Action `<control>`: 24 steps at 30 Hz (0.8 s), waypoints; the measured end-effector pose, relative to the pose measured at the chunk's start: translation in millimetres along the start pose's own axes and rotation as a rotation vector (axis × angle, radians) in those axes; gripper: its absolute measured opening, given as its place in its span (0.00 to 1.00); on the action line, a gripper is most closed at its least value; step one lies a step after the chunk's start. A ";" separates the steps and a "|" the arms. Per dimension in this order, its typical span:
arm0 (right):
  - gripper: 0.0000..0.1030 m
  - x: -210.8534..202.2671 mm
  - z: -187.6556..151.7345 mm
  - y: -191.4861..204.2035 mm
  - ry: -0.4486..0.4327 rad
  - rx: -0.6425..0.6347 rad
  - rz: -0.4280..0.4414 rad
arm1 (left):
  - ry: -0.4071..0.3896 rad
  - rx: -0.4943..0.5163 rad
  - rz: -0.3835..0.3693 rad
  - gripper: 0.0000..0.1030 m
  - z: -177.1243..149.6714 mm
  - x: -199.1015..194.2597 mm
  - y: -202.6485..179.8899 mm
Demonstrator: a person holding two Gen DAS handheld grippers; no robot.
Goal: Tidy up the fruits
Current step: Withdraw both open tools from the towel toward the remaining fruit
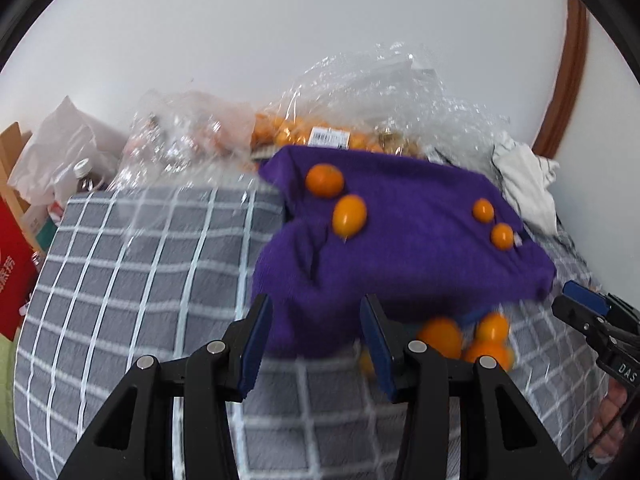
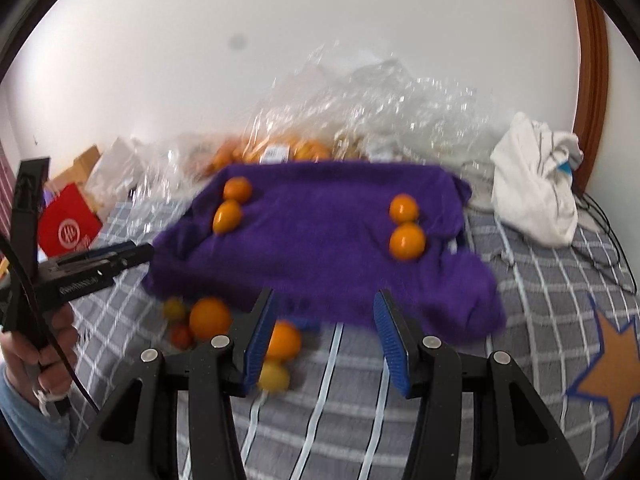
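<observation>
A purple towel [image 1: 400,240] [image 2: 320,240] lies on a grey checked bedspread [image 1: 140,260] [image 2: 520,320]. Two orange fruits [image 1: 325,180] [image 2: 237,190] sit at its left, two [image 1: 502,236] [image 2: 407,242] at its right. A pile of loose oranges [image 1: 440,336] [image 2: 210,318] and a yellow fruit [image 2: 274,376] lie on the spread at the towel's near edge. My left gripper [image 1: 316,344] is open and empty just before the towel; it also shows in the right wrist view [image 2: 136,252]. My right gripper [image 2: 324,332] is open and empty, right of the pile; it also shows in the left wrist view [image 1: 580,304].
A clear plastic bag of oranges [image 1: 320,132] [image 2: 280,148] lies behind the towel against the white wall. A white cloth bag [image 1: 524,184] [image 2: 536,188] sits at right. A red box [image 1: 12,264] [image 2: 68,228], a bottle [image 1: 84,174] and cartons stand at left.
</observation>
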State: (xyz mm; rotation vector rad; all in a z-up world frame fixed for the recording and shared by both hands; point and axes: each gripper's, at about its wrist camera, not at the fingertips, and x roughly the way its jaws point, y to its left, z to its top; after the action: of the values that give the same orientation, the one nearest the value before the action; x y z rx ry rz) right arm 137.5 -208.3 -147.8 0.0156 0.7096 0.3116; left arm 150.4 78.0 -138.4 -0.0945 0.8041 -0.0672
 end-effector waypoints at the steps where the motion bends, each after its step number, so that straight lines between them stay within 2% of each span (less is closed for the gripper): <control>1: 0.48 -0.8 -6.6 1.7 0.007 0.003 0.008 | 0.005 0.004 -0.003 0.43 -5.0 -0.1 0.8; 6: 0.44 2.9 -32.6 7.7 0.049 0.033 0.031 | 0.031 0.021 -0.002 0.43 -29.3 1.8 5.9; 10: 0.43 9.2 -42.5 14.2 0.080 0.036 0.034 | 0.031 0.008 -0.040 0.43 -39.1 3.8 11.9; 18: 0.43 26.5 -41.1 19.0 0.116 0.030 0.020 | 0.010 -0.077 -0.139 0.44 -49.9 3.1 28.9; 24: 0.43 38.7 -41.4 19.6 0.134 0.032 0.014 | 0.012 -0.092 -0.147 0.45 -52.2 2.0 31.2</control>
State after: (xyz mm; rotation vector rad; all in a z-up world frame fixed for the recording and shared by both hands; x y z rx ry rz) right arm 133.1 -182.3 -201.7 0.0301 0.8474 0.3173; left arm 114.8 105.8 -179.3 -0.2401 0.8116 -0.1702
